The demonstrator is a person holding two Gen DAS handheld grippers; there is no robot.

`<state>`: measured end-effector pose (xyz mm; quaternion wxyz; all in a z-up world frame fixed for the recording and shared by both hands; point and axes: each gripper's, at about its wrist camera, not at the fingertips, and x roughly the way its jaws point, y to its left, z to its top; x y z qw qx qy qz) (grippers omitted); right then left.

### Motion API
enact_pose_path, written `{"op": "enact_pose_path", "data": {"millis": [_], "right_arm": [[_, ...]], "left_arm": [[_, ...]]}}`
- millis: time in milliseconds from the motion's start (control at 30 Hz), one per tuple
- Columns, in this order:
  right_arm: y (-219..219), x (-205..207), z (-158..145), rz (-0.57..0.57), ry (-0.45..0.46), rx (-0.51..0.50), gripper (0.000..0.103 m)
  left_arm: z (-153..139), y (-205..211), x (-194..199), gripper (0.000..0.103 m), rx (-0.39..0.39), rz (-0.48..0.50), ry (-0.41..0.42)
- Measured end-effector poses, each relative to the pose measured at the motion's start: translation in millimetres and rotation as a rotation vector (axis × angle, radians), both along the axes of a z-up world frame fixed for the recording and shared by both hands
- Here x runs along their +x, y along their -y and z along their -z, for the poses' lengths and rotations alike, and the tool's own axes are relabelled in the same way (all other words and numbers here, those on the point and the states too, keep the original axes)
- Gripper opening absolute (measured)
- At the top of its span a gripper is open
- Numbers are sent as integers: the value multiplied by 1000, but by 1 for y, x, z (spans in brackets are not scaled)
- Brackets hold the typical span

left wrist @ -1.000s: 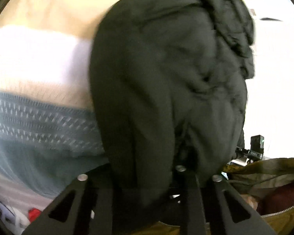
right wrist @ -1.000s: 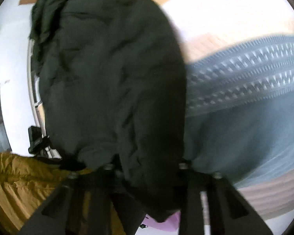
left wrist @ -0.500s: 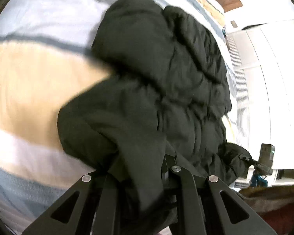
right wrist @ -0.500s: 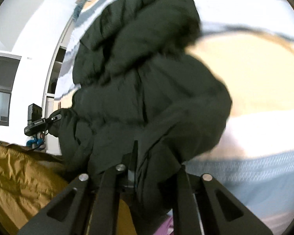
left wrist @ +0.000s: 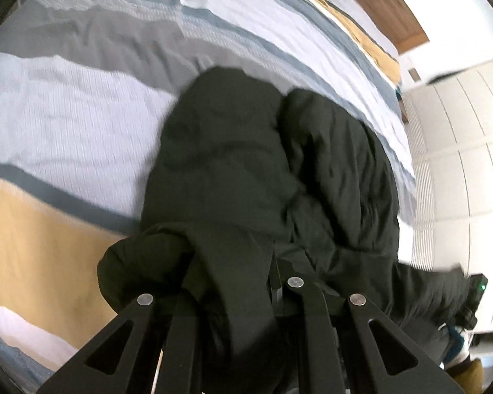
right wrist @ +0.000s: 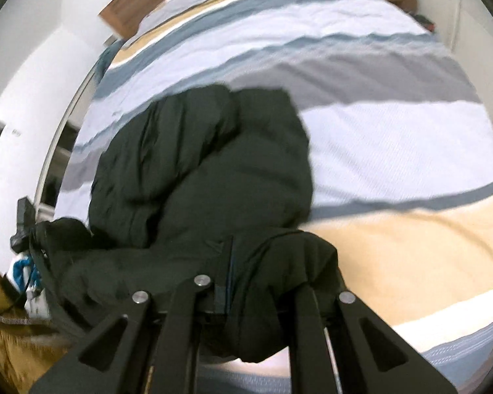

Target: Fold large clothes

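Above the striped bedspread (left wrist: 82, 124) hangs the black puffer jacket (left wrist: 246, 170), and both tools have it! The left gripper (left wrist: 233, 275) is clamped tight on a thick fold of the jacket's fabric, jaws drawn narrow with cloth bunched over and between them. The right gripper (right wrist: 249, 272) has its own pinch of the same black puffer jacket (right wrist: 200, 177), jaws nearly together, a wad of padding bulging out to the right of them. Between the two grips the garment sags in heavy quilted folds, dangling toward the bedspread (right wrist: 394, 138) with its bands of white, grey, blue and tan. Whether the lowest folds touch the cover, I cannot tell; the edges are blurred. Beyond the bedspread's far edge in the left wrist view stand white panelled wardrobe doors (left wrist: 460, 164), with a wooden headboard (left wrist: 384, 3) at its upper end. From the right wrist view, a mustard-yellow garment (right wrist: 13, 344) lies crumpled near the bedspread's lower left side, just beside the hanging jacket.
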<state>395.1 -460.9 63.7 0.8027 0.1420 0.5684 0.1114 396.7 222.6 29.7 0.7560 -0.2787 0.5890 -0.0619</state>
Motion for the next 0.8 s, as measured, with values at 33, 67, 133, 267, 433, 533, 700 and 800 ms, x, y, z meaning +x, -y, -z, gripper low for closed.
{"op": "enact_pose_path", "data": {"millis": [33,67,133,267,433,533,700,800], "right_arm": [[-1,7,1,13,-2,-13,9],[-1,14,1,24,-4,-25,9],[0,25,-2,40,1,-35,9],[4,40,-20,68,54,-10,9],[12,65,-33,117,92,55,9],[14,89,-27,168,90,91,9],[14,135,-5,239,63,128,9],[11,162,17,259,35,113,9]], "left_arm": [[-1,-2,7,12,4,-15,-2],[-2,-2,11,12,5,-21,-1],[-11,-3,21,12,5,-34,24],[-34,-9,33,12,-30,-62,104],[-34,-22,52,12,-74,-117,136],[-28,-28,65,12,-94,-143,143],[-4,-39,99,13,-117,-184,124],[17,-40,122,15,-99,-182,92]]}}
